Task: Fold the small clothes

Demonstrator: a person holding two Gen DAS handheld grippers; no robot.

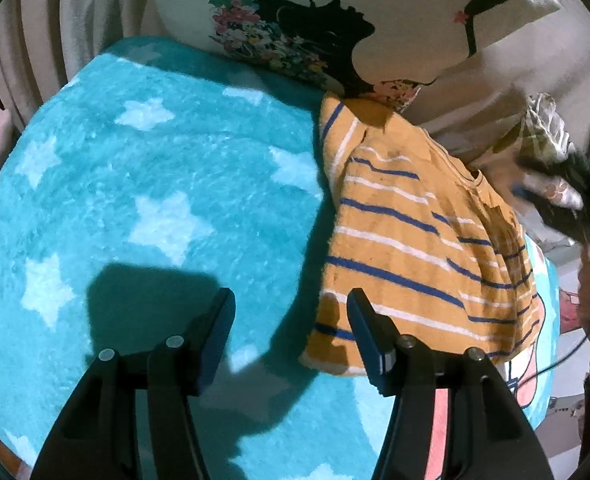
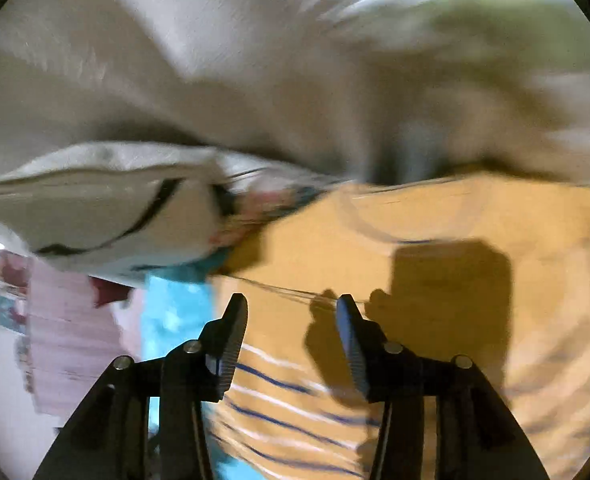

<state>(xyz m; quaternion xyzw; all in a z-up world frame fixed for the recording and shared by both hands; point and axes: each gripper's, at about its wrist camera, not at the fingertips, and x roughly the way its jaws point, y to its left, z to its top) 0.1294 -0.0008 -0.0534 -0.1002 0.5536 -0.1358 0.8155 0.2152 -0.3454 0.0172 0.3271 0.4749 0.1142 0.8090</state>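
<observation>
Orange striped shirt (image 1: 411, 240) lies partly folded on the turquoise star blanket (image 1: 143, 184), below the printed pillow (image 1: 335, 28). Left claw (image 1: 291, 304) spread, empty, at the shirt's edge. Right claw (image 2: 291, 308) spread above the shirt, gripping nothing; view blurred.

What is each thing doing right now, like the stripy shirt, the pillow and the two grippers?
Striped shirt: folded over, lying on the blanket, held by nothing.
Pillow: propped behind the shirt.
Blue star blanket: spread flat.
Left gripper: open, empty.
Right gripper: open, empty, above the shirt.
</observation>
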